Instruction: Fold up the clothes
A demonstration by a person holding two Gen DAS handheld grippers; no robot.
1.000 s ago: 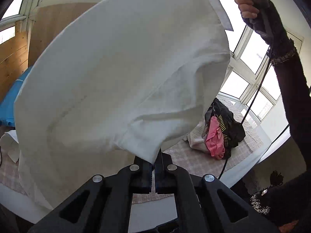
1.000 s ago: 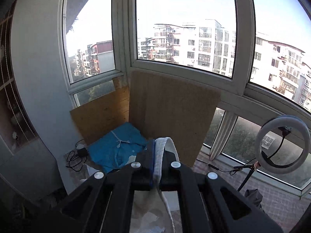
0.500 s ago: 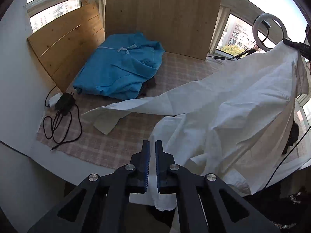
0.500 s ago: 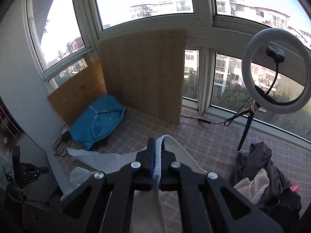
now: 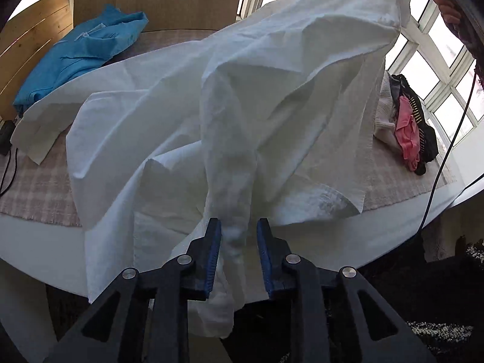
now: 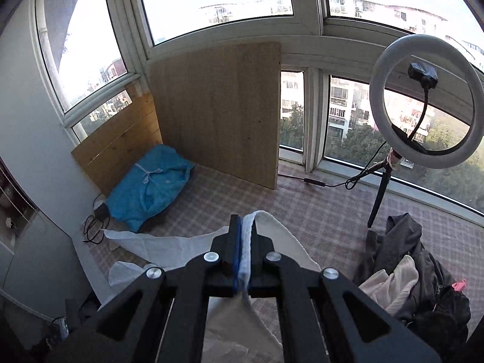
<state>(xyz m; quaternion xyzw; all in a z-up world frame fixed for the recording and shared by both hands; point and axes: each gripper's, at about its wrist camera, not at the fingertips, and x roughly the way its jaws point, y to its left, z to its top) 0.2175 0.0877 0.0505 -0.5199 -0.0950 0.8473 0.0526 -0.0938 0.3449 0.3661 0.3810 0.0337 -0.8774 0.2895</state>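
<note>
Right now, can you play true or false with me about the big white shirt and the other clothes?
1. The right hand-held gripper is pinching an edge of the white shirt. True.
2. The left hand-held gripper is squeezed tight on the shirt. False: its jaws stand apart, with a bunch of white cloth hanging loosely between them.
3. The blue garment lies near the wooden boards. True.
4. The ring light is lying flat on the mat. False: it stands upright on its stand by the window.
5. The pile with the pink piece sits on top of the blue garment. False: they lie far apart, at opposite sides of the checked mat.
</note>
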